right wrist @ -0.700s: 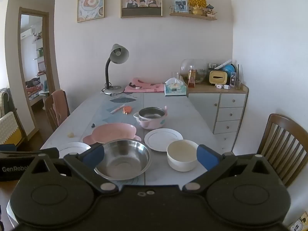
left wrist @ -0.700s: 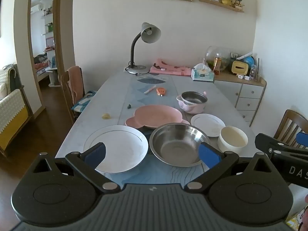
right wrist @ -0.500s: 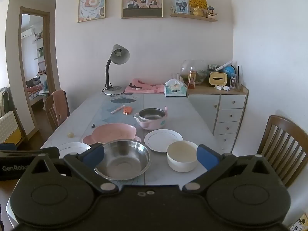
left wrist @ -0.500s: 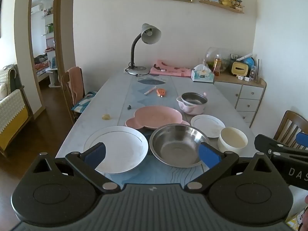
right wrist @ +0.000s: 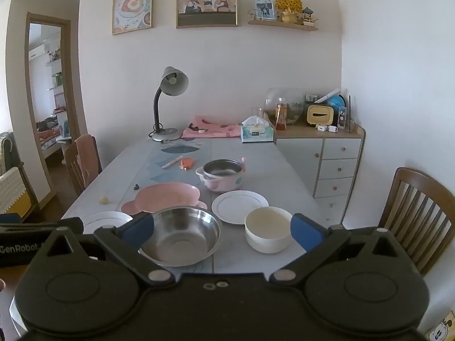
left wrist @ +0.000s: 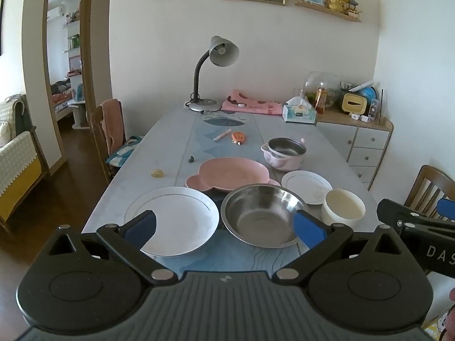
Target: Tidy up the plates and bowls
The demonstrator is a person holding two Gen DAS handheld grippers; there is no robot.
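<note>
Tabletop (left wrist: pixel 170 142) comes first, a long grey surface with a blue patterned runner down its middle, running away to the far wall. At the near end lies the large white plate (left wrist: pixel 173 218), flat and on the left; just right of it sits the steel bowl (left wrist: pixel 263 216), upright and empty. Behind those two the pink bear-eared plate (left wrist: pixel 230 173) lies flat, its near edge tucked close behind the steel bowl's rim. Right of the steel bowl stands the cream bowl (right wrist: pixel 268 231), upright, and just behind it the small white plate (right wrist: pixel 240 206) lies flat, near but apart from the pink pot with a steel liner (right wrist: pixel 221 176) farther back. The left gripper (left wrist: pixel 224 226) hangs over the near table edge with its jaws spread as wide as they go and nothing between them — its blue pads frame the large white plate on one side and the steel bowl on the other without touching either. The right gripper (right wrist: pixel 221 231) is likewise fully spread and holds nothing (the steel bowl and cream bowl show between its blue pads, both resting on the table). Farther off stand a grey desk lamp (left wrist: pixel 219 76), a tissue box (left wrist: pixel 298 112), and, smallest of all, a pen (left wrist: pixel 222 135) and an orange item (left wrist: pixel 238 137) on the runner.
</note>
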